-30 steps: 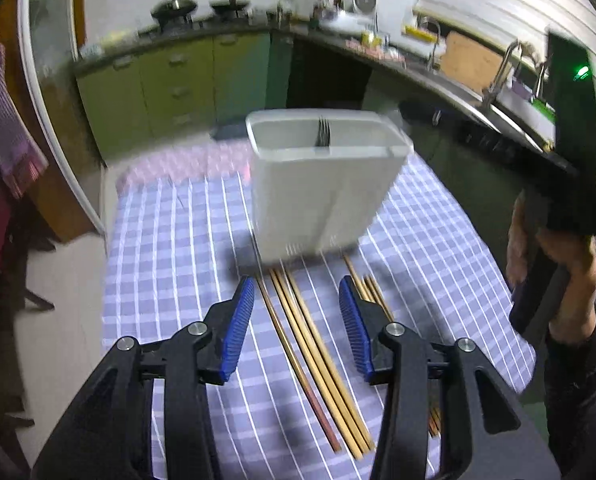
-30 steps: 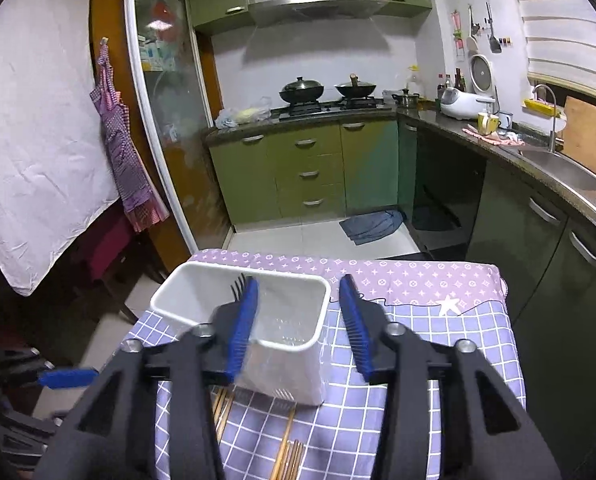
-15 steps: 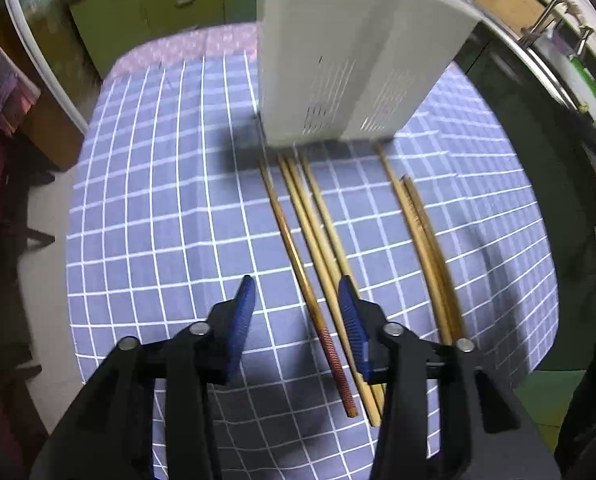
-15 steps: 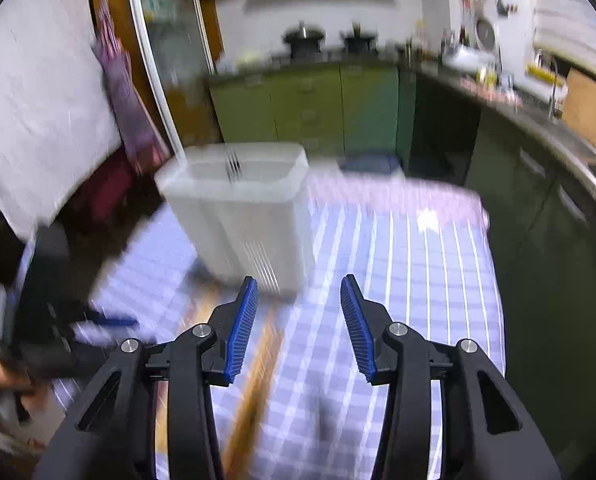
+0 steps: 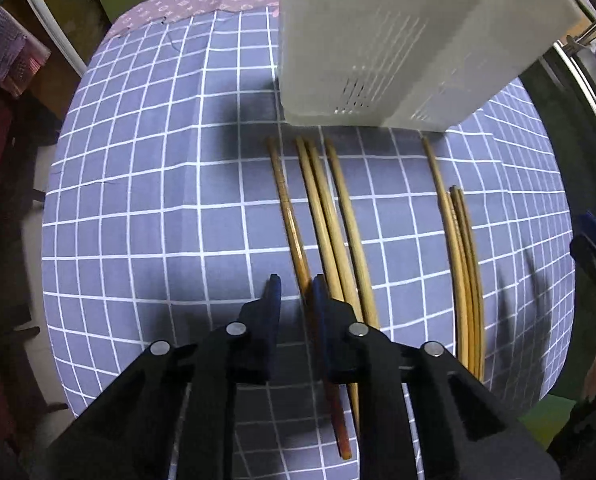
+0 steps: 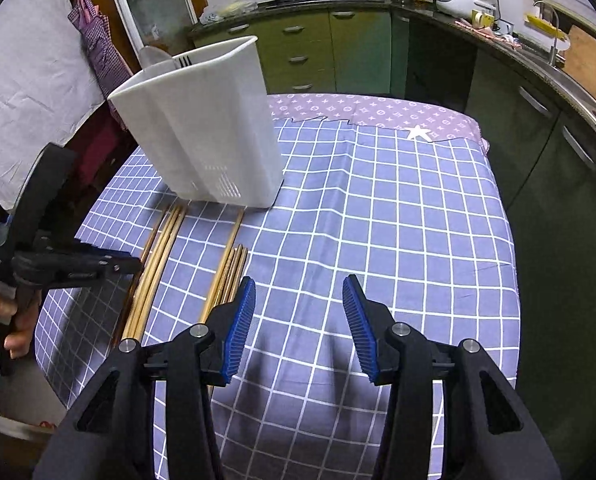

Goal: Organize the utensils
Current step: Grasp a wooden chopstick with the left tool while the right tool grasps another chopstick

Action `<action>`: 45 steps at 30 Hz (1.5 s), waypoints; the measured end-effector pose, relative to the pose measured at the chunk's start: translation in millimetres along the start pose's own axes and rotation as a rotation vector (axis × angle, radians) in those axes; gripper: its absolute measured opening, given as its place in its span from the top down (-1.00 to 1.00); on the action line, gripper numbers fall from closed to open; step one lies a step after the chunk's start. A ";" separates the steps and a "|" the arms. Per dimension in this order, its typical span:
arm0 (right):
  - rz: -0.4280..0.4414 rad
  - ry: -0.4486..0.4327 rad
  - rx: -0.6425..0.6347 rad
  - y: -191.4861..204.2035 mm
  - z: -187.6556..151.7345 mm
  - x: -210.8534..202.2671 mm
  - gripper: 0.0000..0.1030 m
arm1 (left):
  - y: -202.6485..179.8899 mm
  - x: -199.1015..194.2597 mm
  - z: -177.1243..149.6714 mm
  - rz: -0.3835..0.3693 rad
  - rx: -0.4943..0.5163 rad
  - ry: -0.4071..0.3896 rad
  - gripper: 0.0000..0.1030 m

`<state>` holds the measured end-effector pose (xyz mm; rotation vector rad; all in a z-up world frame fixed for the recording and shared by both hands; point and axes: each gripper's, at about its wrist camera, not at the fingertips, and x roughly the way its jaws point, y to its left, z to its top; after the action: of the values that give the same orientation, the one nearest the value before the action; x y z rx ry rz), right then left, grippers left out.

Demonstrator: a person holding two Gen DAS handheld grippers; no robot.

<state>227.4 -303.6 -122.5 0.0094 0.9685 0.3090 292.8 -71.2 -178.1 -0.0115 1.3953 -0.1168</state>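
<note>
Several wooden chopsticks lie lengthwise on the checked tablecloth (image 6: 378,208) in front of a white utensil holder (image 5: 398,40) (image 6: 202,128). A fork (image 6: 184,61) stands inside it. My left gripper (image 5: 296,286) points steeply down over the left bunch. Its jaws are closing around the darker chopstick (image 5: 286,208), which lies against the right finger with a gap to the left one. The paler chopsticks (image 5: 330,216) lie just right of it. My right gripper (image 6: 299,280) hangs over bare cloth right of the other bunch (image 6: 230,264), jaws opening with nothing between them.
The table's edges fall away on all sides, close on the near side. Green kitchen cabinets (image 6: 338,48) and a counter with pots stand beyond the far edge. A hand (image 6: 2,312) holds the left gripper at the table's left side.
The left gripper has dropped and tipped down over the chopsticks, and its jaws have narrowed around the darker one. The right gripper has sunk and tilted toward the cloth.
</note>
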 end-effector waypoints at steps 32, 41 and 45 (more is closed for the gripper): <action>0.101 0.385 0.016 34.8 11.8 74.6 0.74 | 8.8 -114.4 -57.7 -0.046 0.116 -0.478 0.86; 0.059 0.426 0.002 45.2 14.2 89.4 0.74 | 10.2 -124.4 -73.0 -0.047 0.148 -0.529 0.86; 0.036 0.436 -0.011 50.3 14.9 93.0 0.74 | 12.9 -125.1 -75.0 -0.056 0.148 -0.528 0.86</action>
<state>275.7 -229.1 -181.9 -0.0526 1.4001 0.3573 198.9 -42.6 -69.5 0.0391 0.8571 -0.2449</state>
